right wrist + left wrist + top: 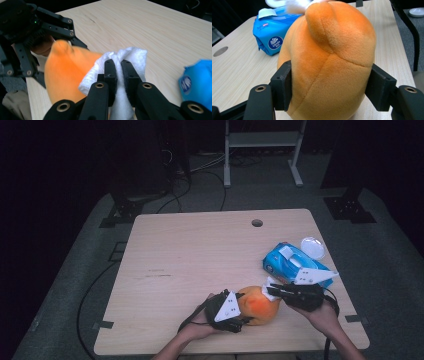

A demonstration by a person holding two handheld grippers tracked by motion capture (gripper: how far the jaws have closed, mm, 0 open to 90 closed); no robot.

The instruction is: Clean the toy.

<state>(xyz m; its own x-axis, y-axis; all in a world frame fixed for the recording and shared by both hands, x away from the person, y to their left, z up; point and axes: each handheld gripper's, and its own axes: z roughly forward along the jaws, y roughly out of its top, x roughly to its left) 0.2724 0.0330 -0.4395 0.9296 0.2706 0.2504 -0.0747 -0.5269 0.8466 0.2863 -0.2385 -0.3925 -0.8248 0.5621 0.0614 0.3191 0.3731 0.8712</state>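
Observation:
An orange plush toy (257, 306) sits near the table's front edge. My left gripper (246, 309) holds it from the left. In the left gripper view both black pads (283, 85) press into the sides of the plush (329, 57). My right gripper (274, 292) comes in from the right, shut on a wad of white tissue (270, 290). The right gripper view shows its jaws (118, 67) pinched together on the tissue (133, 53), which lies against the top of the plush (65, 67). A hand holds each gripper.
A blue tissue pack (290, 262) lies just behind the right gripper, with a round white lid (312, 247) beyond it. The wooden table (200, 255) has a cable hole (257, 223) at the back. A metal rack stands on the floor behind.

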